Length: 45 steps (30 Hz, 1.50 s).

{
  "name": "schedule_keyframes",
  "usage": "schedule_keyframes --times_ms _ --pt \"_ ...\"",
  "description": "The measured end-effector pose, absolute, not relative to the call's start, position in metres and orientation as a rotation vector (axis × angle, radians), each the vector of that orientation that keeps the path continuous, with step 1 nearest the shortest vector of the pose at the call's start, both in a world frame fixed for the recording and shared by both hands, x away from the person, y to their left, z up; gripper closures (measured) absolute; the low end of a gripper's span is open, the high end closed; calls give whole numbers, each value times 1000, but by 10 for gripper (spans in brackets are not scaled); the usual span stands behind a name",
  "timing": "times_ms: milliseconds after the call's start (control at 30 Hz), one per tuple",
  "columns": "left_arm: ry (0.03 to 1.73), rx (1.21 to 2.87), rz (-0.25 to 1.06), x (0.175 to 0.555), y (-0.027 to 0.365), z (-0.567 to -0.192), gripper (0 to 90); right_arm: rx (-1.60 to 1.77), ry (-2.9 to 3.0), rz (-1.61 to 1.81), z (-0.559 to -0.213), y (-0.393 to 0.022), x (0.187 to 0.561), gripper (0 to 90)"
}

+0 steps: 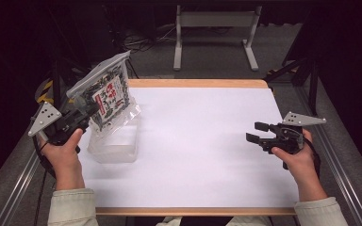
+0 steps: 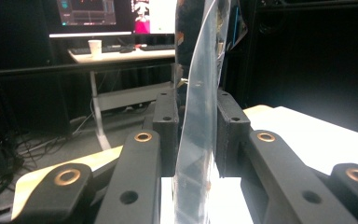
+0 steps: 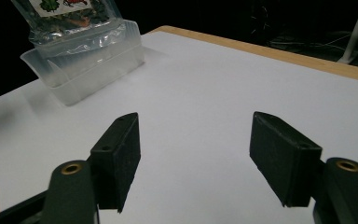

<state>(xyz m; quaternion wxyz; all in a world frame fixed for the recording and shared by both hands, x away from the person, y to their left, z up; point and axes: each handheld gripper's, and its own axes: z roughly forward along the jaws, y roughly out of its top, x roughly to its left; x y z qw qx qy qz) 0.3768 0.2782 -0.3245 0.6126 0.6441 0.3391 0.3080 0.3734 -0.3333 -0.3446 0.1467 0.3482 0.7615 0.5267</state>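
A clear plastic snack bag (image 1: 106, 94) with a red-and-white label and dark contents hangs tilted above a clear plastic tub (image 1: 114, 142) at the table's left; its lower end dips into the tub. My left gripper (image 1: 86, 111) is shut on the bag's left edge, and in the left gripper view the bag's clear film (image 2: 199, 116) runs edge-on between the two black pads. My right gripper (image 1: 257, 132) rests at the table's right, open, with nothing between its pads (image 3: 119, 154). The right gripper view also takes in the tub (image 3: 86, 65) and the bag (image 3: 70, 16) at the far left.
A white sheet (image 1: 193, 146) covers the wooden table (image 1: 202, 84). Behind the table stands a white desk frame (image 1: 214, 33) on a grey floor. A desk with a monitor and a cup (image 2: 94, 47) is seen in the left gripper view.
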Motion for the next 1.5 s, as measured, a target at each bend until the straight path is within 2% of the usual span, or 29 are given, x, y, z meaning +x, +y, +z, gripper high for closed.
schedule_keyframes --times_ms 533,1500 --pt "761 1527 678 385 276 -337 742 1010 2195 1525 -345 -335 374 339" --pt "863 1560 614 402 284 -370 731 1012 2201 1524 -347 -334 375 339"
